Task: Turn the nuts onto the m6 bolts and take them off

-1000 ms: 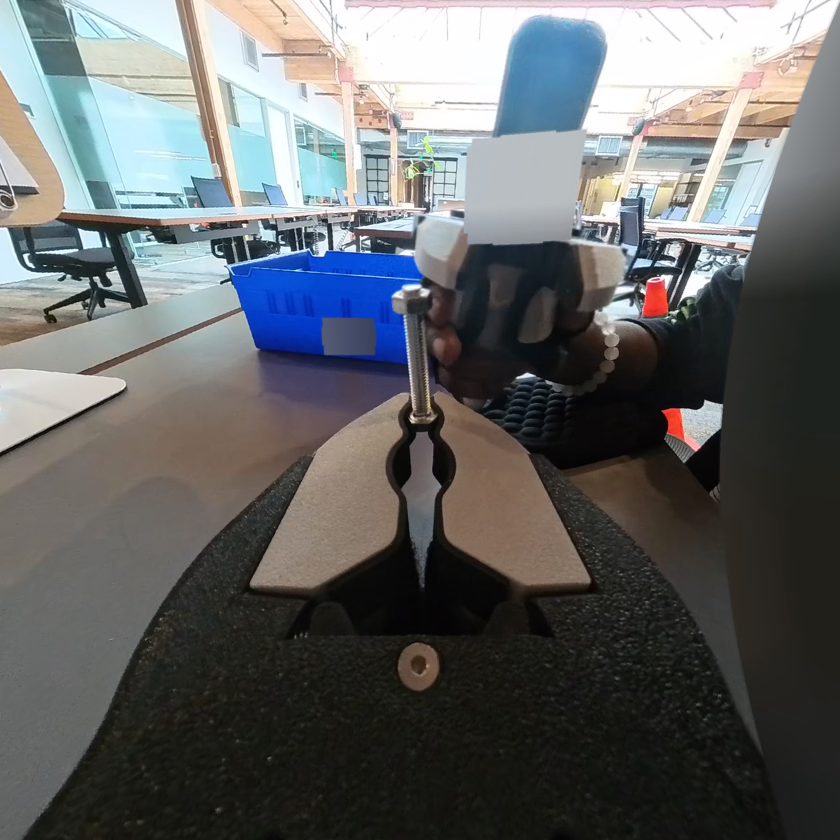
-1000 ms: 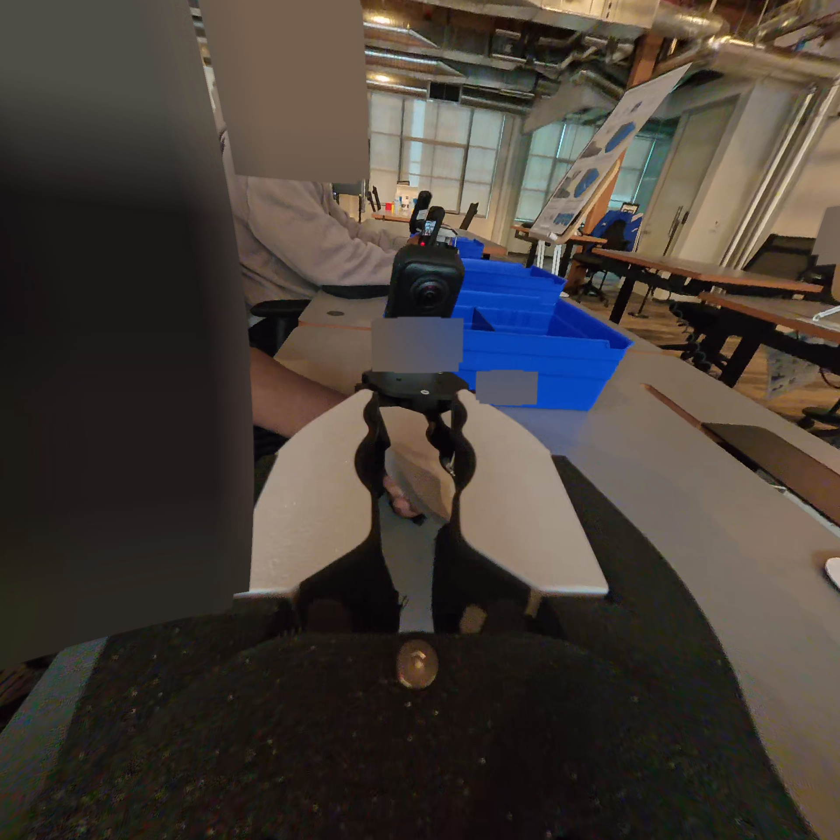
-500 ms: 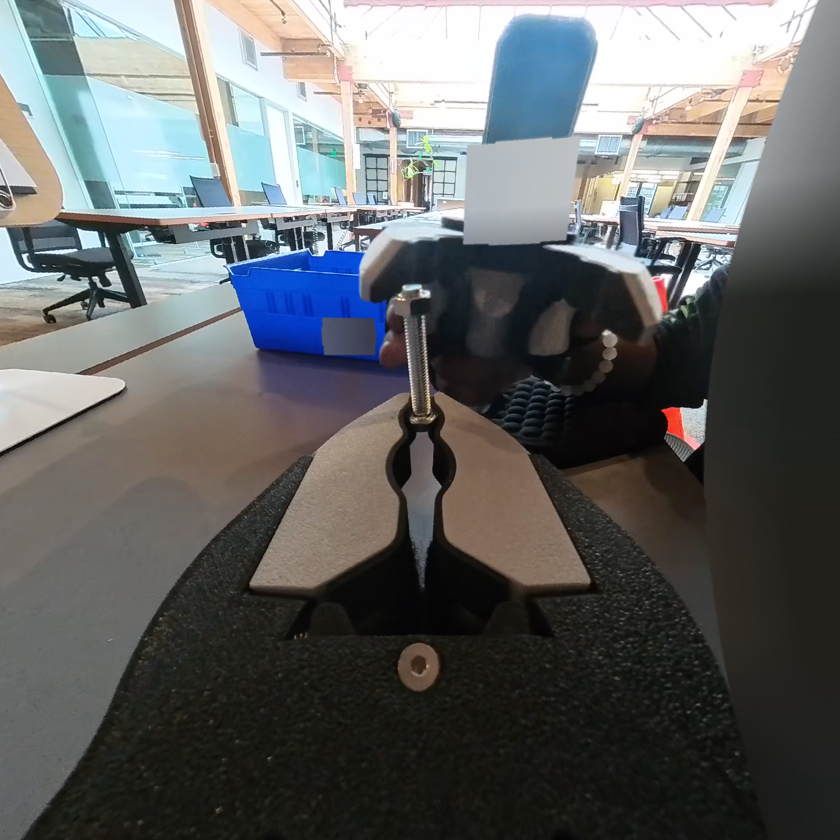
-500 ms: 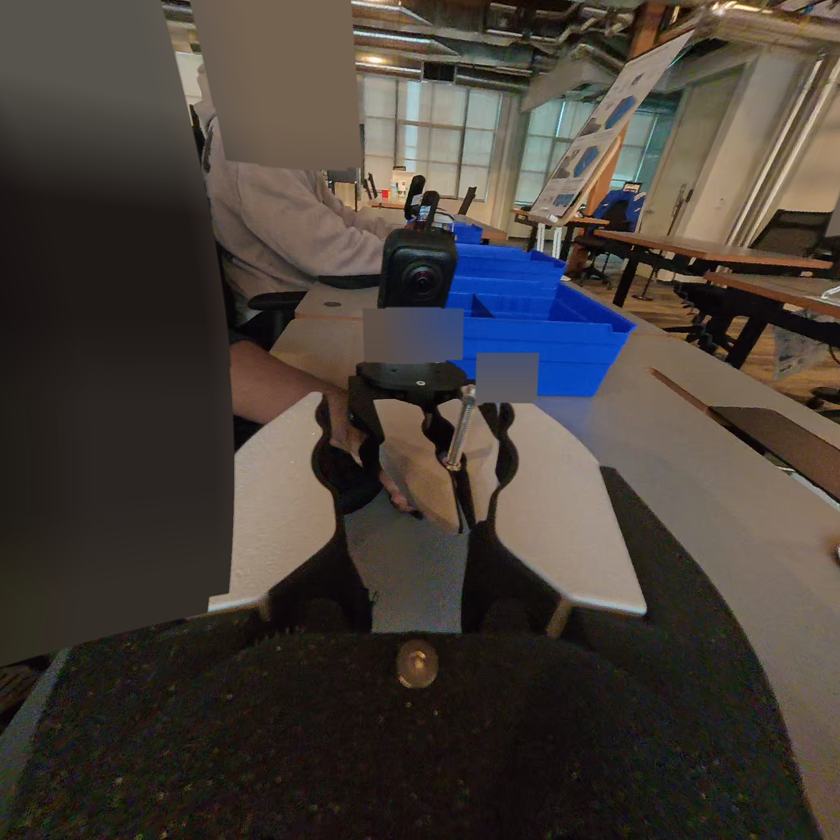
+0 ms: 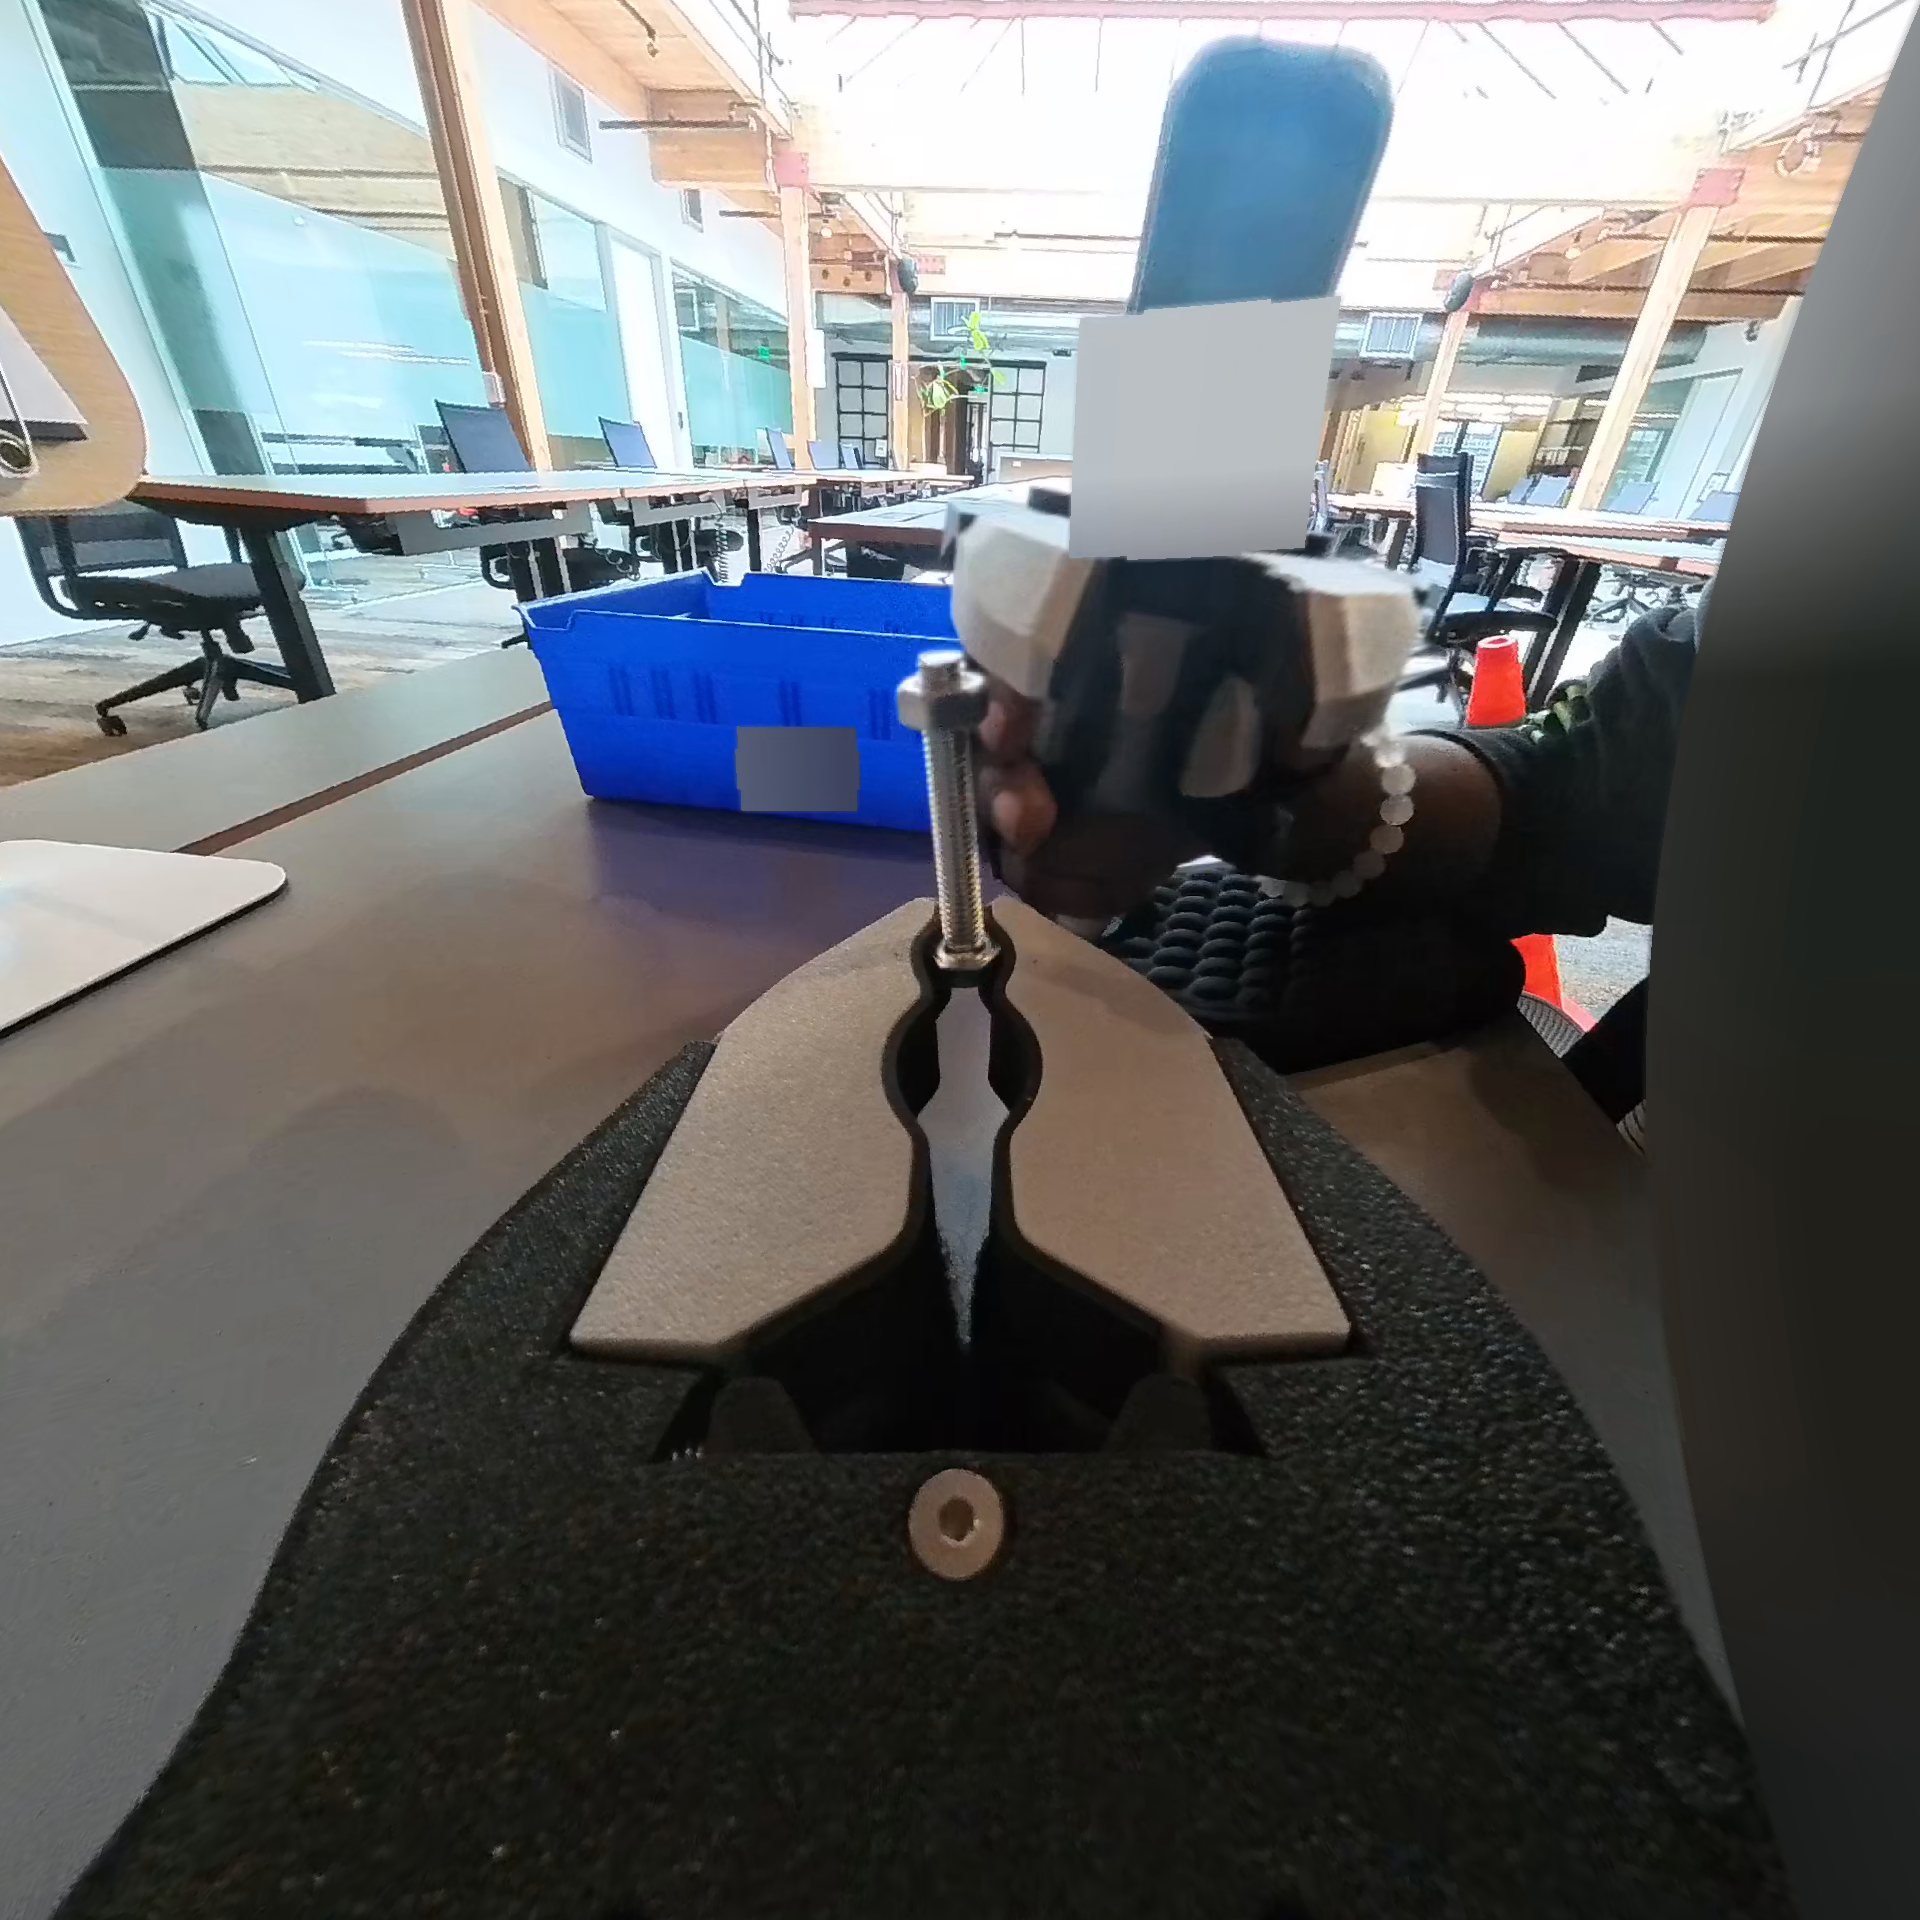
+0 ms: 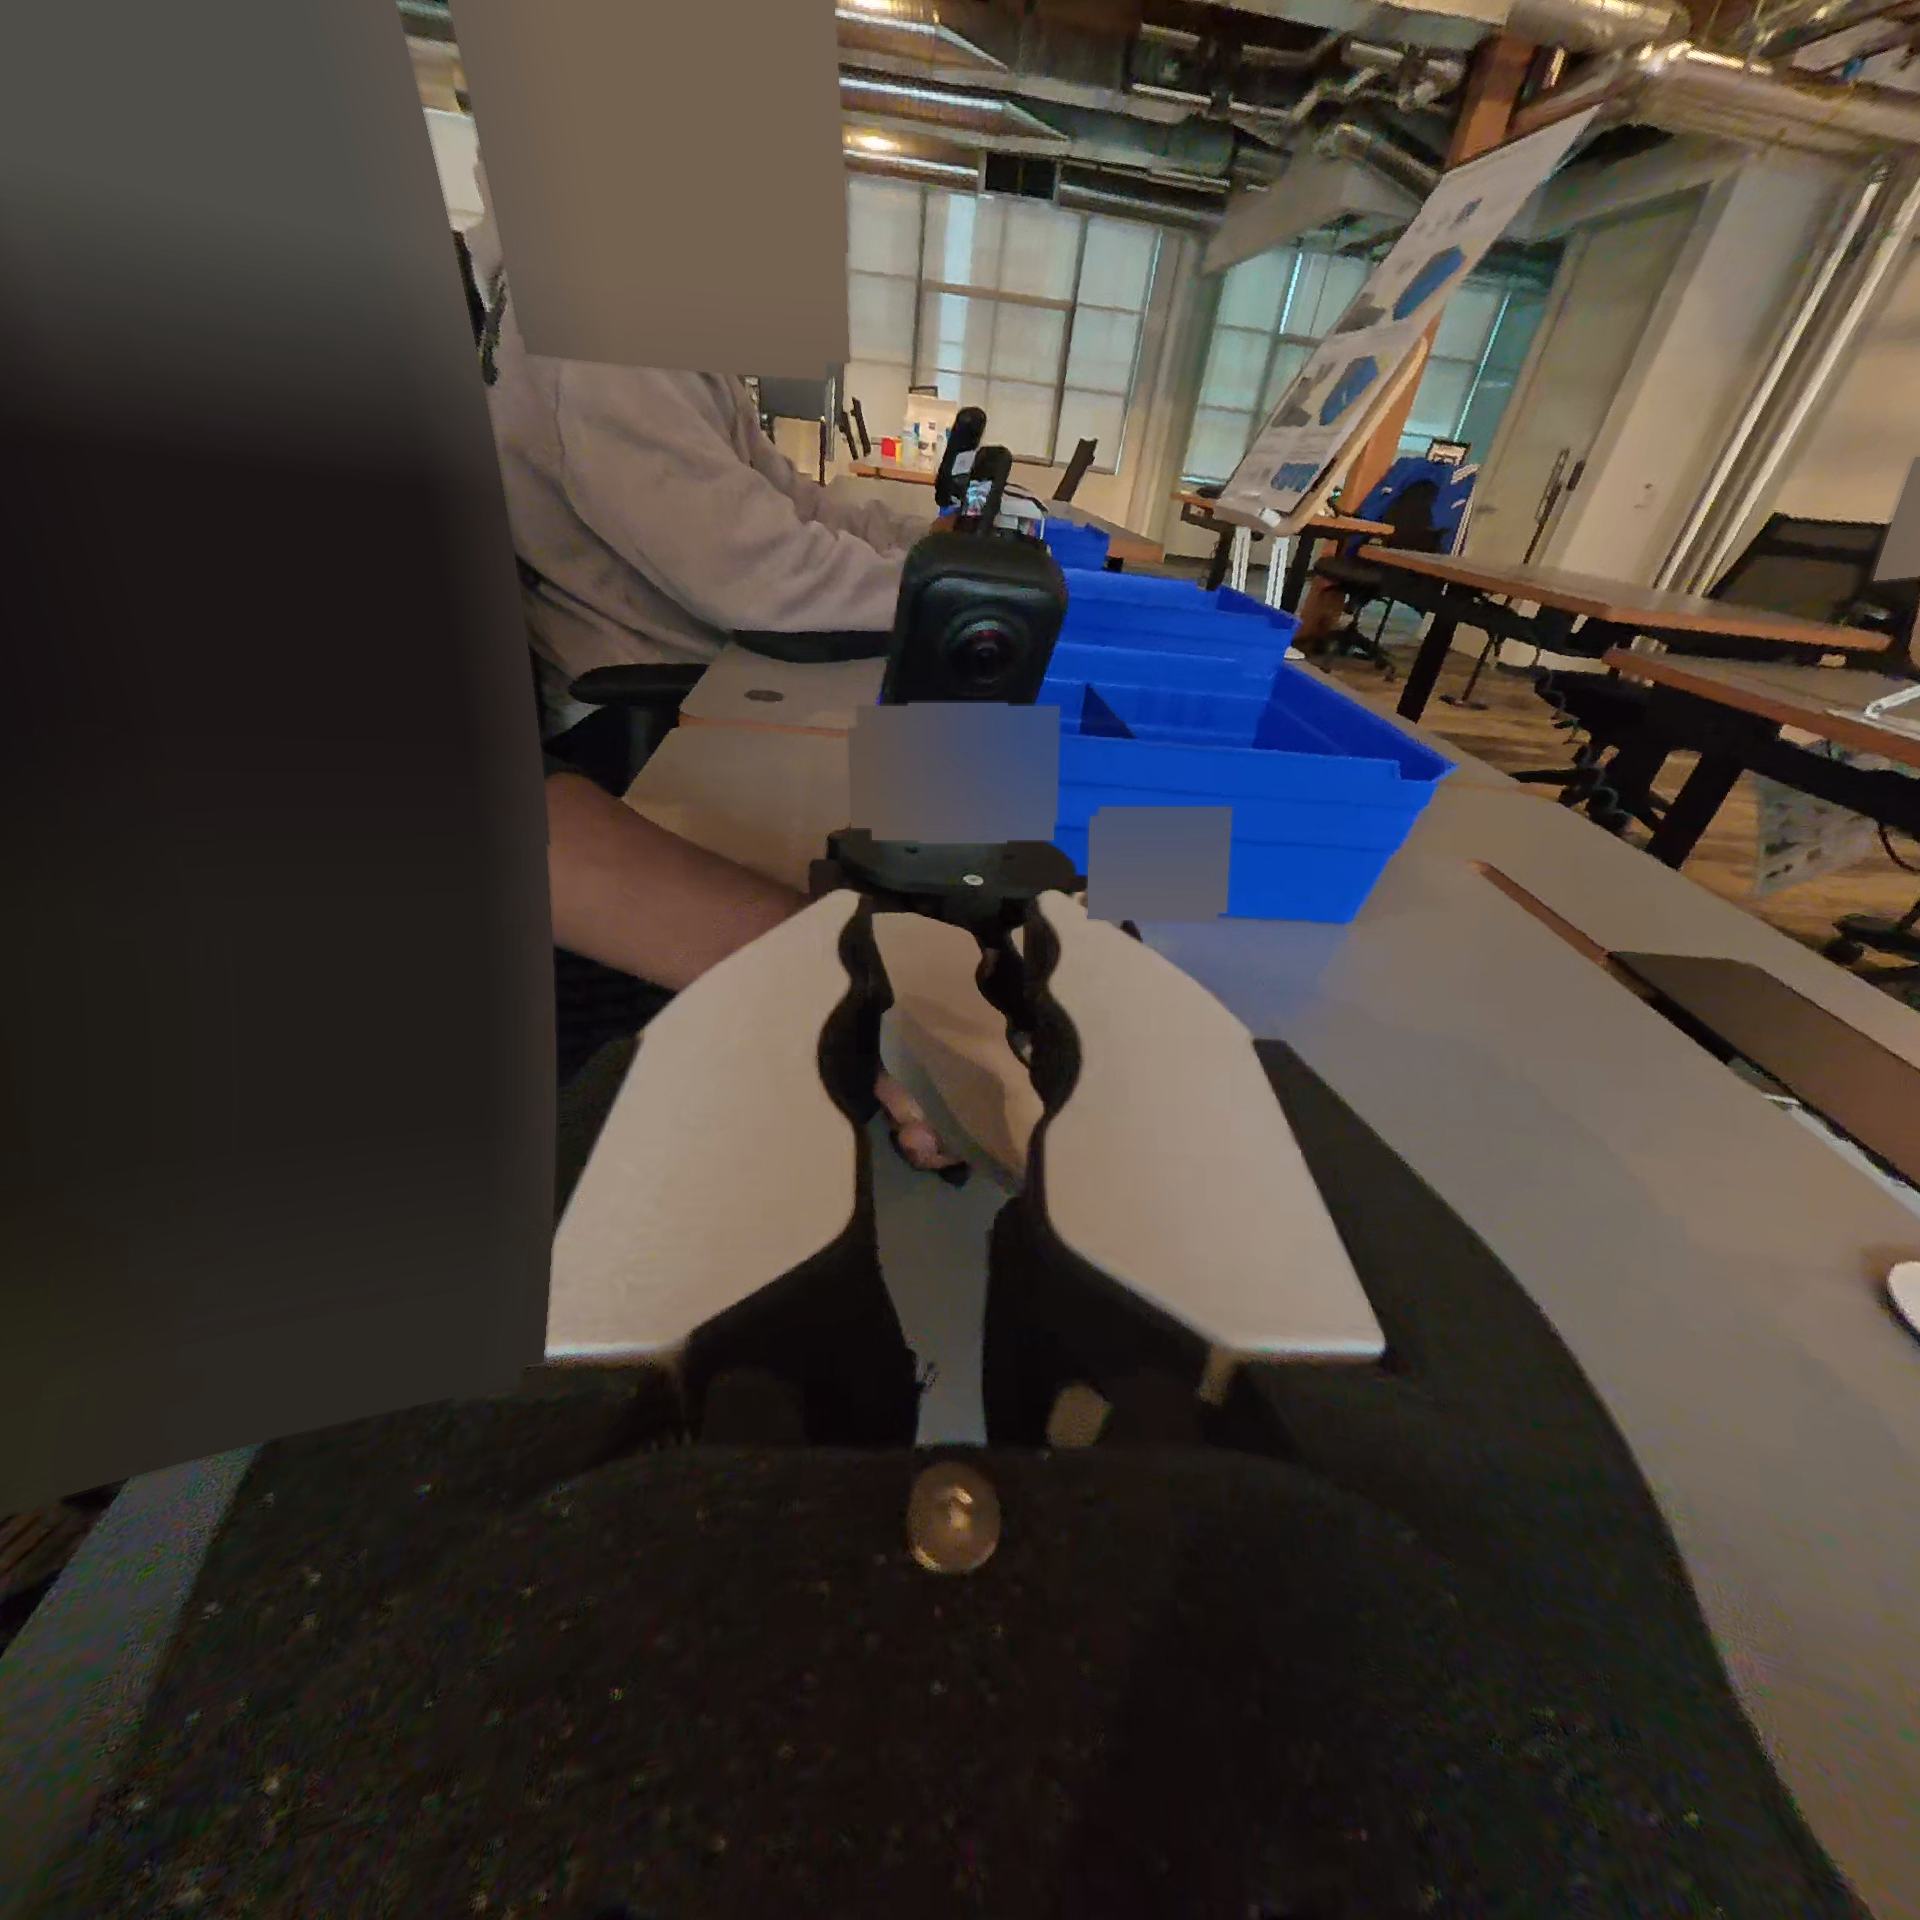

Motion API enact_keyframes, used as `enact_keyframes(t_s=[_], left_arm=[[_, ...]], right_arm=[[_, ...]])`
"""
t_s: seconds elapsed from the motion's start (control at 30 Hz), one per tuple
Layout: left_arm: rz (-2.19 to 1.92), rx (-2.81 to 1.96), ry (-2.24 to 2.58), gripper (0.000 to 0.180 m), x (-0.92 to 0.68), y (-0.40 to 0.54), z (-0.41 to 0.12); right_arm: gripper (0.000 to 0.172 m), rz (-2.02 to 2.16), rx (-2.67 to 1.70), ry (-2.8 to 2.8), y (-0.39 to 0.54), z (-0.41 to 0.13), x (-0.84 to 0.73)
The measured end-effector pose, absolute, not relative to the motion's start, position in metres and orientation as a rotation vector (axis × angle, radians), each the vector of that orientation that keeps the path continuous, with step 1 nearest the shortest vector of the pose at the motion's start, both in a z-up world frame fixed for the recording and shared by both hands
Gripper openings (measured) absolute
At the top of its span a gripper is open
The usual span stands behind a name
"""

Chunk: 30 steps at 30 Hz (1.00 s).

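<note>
1. Left gripper (image 5: 966,966): fingers clenched on the foot of the bolt (image 5: 954,821), right at its bottom hex. The bolt stands upright over the table (image 5: 364,1039), long axis vertical, with the blue bin (image 5: 727,665) behind it.
2. Nut (image 5: 940,698): sits near the top of the thread, with the bolt's tip poking out above it.
3. Right gripper (image 6: 951,935): faces my left one across the bolt and is the nearer one to the nut. One white finger (image 5: 1013,613) is just beside the nut, on its right.
4. Right fingers are partly closed. In its own view the black pads hide the bolt, so I cannot tell whether they pinch the nut.
5. My read: the next turn depends on those pads bracketing the nut squarely across the vertical axis.
</note>
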<state>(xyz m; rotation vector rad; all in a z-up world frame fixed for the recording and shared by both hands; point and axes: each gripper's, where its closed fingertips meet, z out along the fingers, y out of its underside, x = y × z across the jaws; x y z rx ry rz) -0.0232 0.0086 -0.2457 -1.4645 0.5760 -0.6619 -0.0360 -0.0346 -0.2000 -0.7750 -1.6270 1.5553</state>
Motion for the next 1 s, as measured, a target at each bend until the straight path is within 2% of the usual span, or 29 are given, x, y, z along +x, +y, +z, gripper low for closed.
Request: enact_keyframes(t_s=[0.03, 0.07, 0.13, 0.17, 0.2, 0.27, 0.3, 0.33, 0.4, 0.5, 0.53, 0.6, 0.67, 0.73, 0.77, 0.83, 0.87, 0.9, 0.93, 1.0], left_arm=[[-0.662, -1.465, 0.578, 0.004, -0.023, 0.0085, -0.2458], [-0.661, -1.465, 0.58, 0.004, -0.0228, 0.0084, -0.2459], [-0.66, -1.465, 0.58, 0.004, -0.0228, 0.0085, -0.2459], [-0.66, -1.466, 0.579, 0.004, -0.0229, 0.0085, -0.2459], [-0.661, -1.466, 0.578, 0.004, -0.023, 0.0086, -0.2459], [-0.66, -1.465, 0.578, 0.004, -0.023, 0.0084, -0.2457], [-0.659, -1.465, 0.576, 0.004, -0.0232, 0.0085, -0.2457], [-0.66, -1.466, 0.574, 0.004, -0.0234, 0.0087, -0.2457], [-0.659, -1.467, 0.577, 0.004, -0.0231, 0.0086, -0.2459], [-0.659, -1.466, 0.577, 0.004, -0.023, 0.0084, -0.2459], [-0.66, -1.467, 0.576, 0.004, -0.0231, 0.0084, -0.2459], [-0.66, -1.466, 0.576, 0.004, -0.0232, 0.0083, -0.2459], [-0.657, -1.466, 0.574, 0.004, -0.0236, 0.0083, -0.2458], [-0.658, -1.468, 0.575, 0.004, -0.0235, 0.0084, -0.246], [-0.657, -1.468, 0.577, 0.004, -0.0233, 0.0082, -0.2461], [-0.656, -1.468, 0.577, 0.004, -0.0233, 0.0081, -0.2461], [-0.657, -1.468, 0.576, 0.004, -0.0233, 0.0081, -0.2461], [-0.657, -1.468, 0.575, 0.004, -0.0234, 0.0082, -0.2461], [-0.657, -1.468, 0.575, 0.004, -0.0235, 0.0081, -0.2461], [-0.656, -1.467, 0.574, 0.004, -0.0236, 0.008, -0.246]], right_arm=[[0.027, 1.56, -0.788, -1.617, -0.0327, -0.199, -0.0365], [0.035, 1.559, -0.805, -1.608, -0.0307, -0.199, -0.0379], [0.065, 1.55, -0.83, -1.606, -0.0295, -0.2013, -0.0418], [0.072, 1.553, -0.831, -1.622, -0.0317, -0.2033, -0.0424], [0.071, 1.553, -0.829, -1.635, -0.0337, -0.2047, -0.0425], [0.049, 1.532, -0.808, -1.641, -0.0345, -0.2047, -0.0404], [0.032, 1.53, -0.787, -1.637, -0.0339, -0.2029, -0.0381], [0.027, 1.549, -0.777, -1.62, -0.0333, -0.1996, -0.0362], [0.029, 1.573, -0.8, -1.598, -0.0299, -0.1969, -0.0364], [0.064, 1.554, -0.833, -1.61, -0.0296, -0.2023, -0.0415], [0.067, 1.551, -0.834, -1.628, -0.032, -0.2044, -0.0421], [0.056, 1.541, -0.814, -1.646, -0.0352, -0.2055, -0.0405], [0.025, 1.541, -0.772, -1.643, -0.0351, -0.2024, -0.0359], [0.024, 1.568, -0.79, -1.619, -0.0325, -0.199, -0.0355], [0.031, 1.564, -0.804, -1.611, -0.0305, -0.1993, -0.037], [0.059, 1.546, -0.823, -1.605, -0.0291, -0.2018, -0.0408], [0.065, 1.542, -0.828, -1.616, -0.0303, -0.2037, -0.042], [0.066, 1.54, -0.83, -1.631, -0.0321, -0.2051, -0.042], [0.057, 1.539, -0.822, -1.644, -0.0338, -0.2058, -0.0409], [0.028, 1.539, -0.787, -1.641, -0.0339, -0.2033, -0.0369]])
